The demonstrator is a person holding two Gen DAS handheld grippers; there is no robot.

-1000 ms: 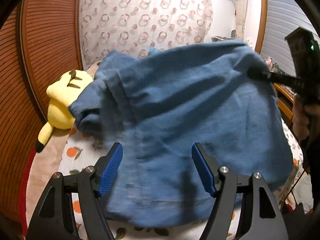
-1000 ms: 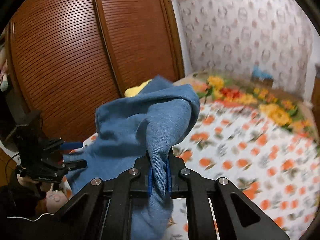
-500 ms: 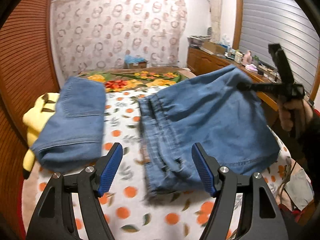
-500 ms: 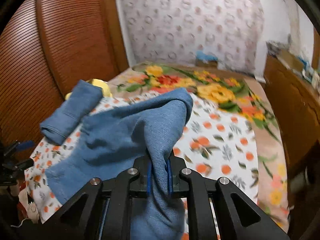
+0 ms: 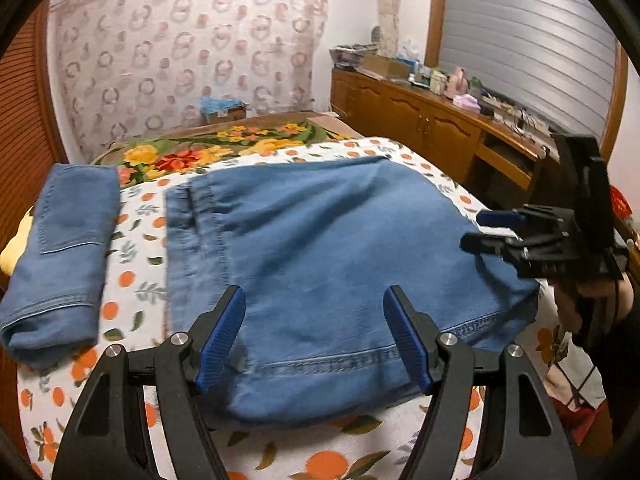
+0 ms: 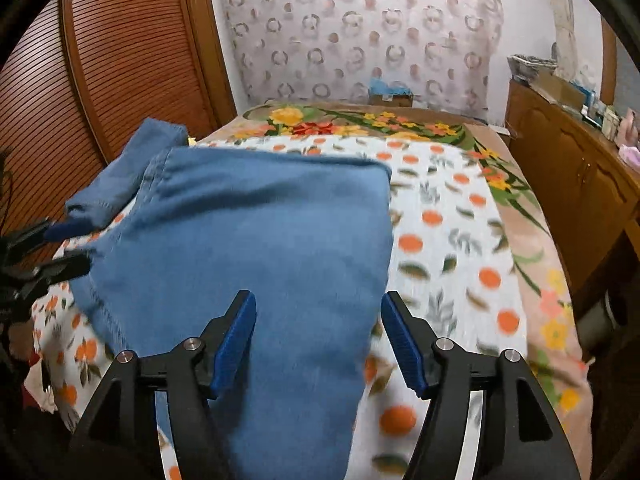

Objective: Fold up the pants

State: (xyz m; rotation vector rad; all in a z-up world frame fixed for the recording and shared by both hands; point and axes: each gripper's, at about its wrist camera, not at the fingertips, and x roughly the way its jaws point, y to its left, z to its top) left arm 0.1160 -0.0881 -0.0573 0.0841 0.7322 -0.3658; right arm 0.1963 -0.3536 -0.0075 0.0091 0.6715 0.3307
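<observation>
A pair of blue denim pants lies spread flat on the orange-print bed sheet. My left gripper hovers open over the near hem, its pads apart from the cloth. My right gripper is opening its jaws. The same pants lie below and between its fingers, and the pads do not press on them. Seen from the left wrist, the right gripper sits at the right edge of the pants. The right wrist view shows the left gripper at their left edge.
A second, folded pair of jeans lies at the left of the bed, with a yellow plush toy behind it. A louvred wooden wardrobe stands on the left. A cluttered wooden sideboard runs along the right. A hand holds the right gripper.
The pants, held up in the air by the shut right gripper, have come down flat on the bed. The right gripper has let go and opened. The left gripper stayed open.
</observation>
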